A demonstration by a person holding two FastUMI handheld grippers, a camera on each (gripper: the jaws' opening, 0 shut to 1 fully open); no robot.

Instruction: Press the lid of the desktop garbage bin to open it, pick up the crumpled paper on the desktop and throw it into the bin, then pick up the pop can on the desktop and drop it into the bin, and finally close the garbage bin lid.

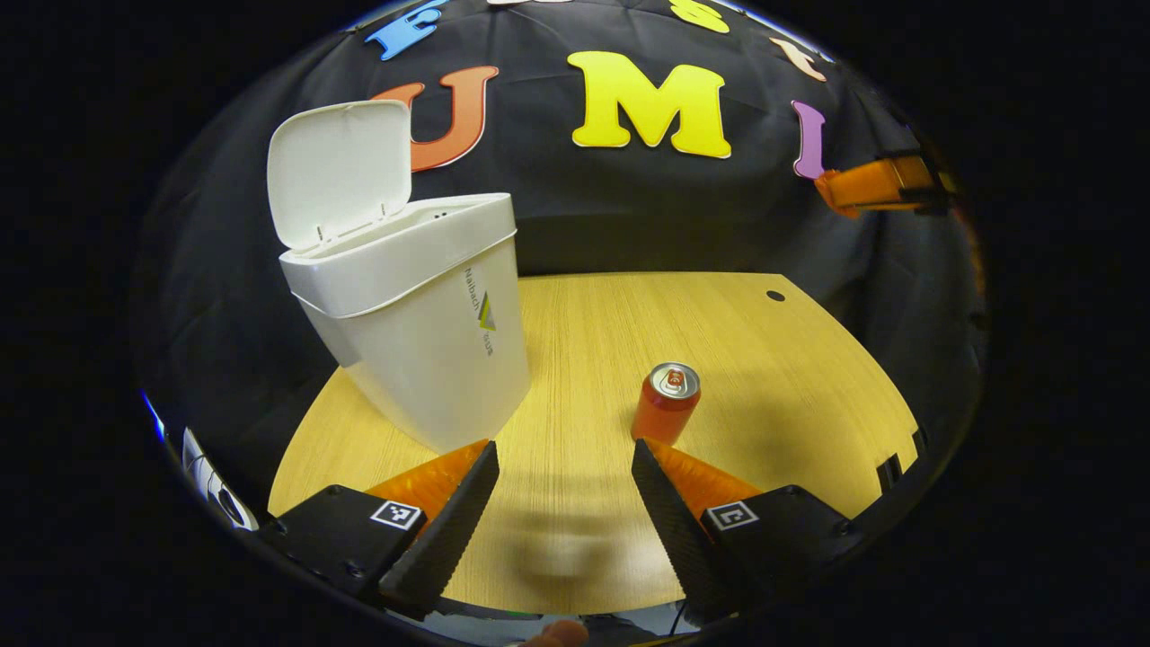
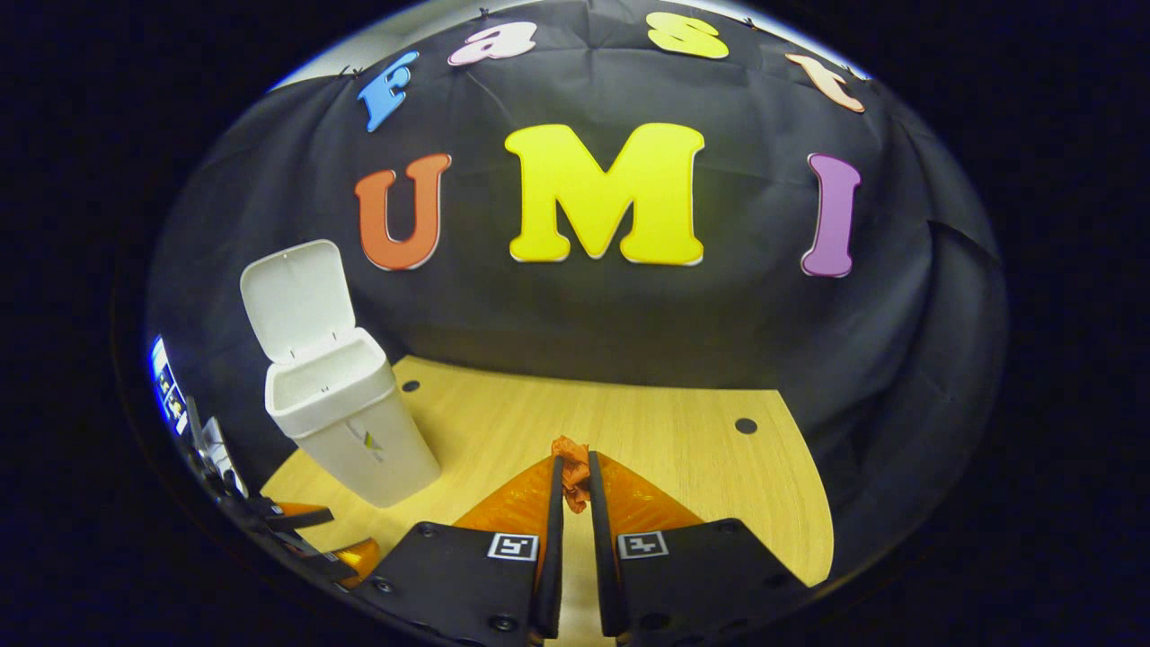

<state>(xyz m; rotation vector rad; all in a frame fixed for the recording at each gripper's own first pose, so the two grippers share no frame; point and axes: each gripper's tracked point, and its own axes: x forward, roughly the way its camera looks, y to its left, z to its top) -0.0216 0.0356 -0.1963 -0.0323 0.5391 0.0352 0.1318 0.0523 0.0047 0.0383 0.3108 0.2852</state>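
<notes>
Two small round holes (image 2: pixel 745 425) pierce the pale wood-grain desk (image 1: pixel 791 377), which ends at a curved front edge and is backed by black cloth (image 2: pixel 575 323) hanging in folds as the booth's wall. In the left gripper view, the white bin (image 1: pixel 418 314) stands at the left of the desk, its lid (image 1: pixel 337 171) swung up and back on its hinge, its mouth open and a small logo on its side. Right of it, well apart, the orange pop can (image 1: pixel 666 402) stands upright with its silver top showing. The left tongs (image 1: pixel 564 458) hang over bare desk with their jaws spread wide and nothing between them; the can sits just beyond the tip of the right-hand finger. At the far right edge of this view, the right tongs (image 1: pixel 876 184) show high against the cloth. In the right gripper view, the bin (image 2: pixel 337 404) is again at the left with its lid (image 2: pixel 296 301) raised, and the right tongs (image 2: pixel 573 481) are clamped at centre on the crumpled paper (image 2: pixel 571 463), an orange wad held above the desk between the fingertips.
</notes>
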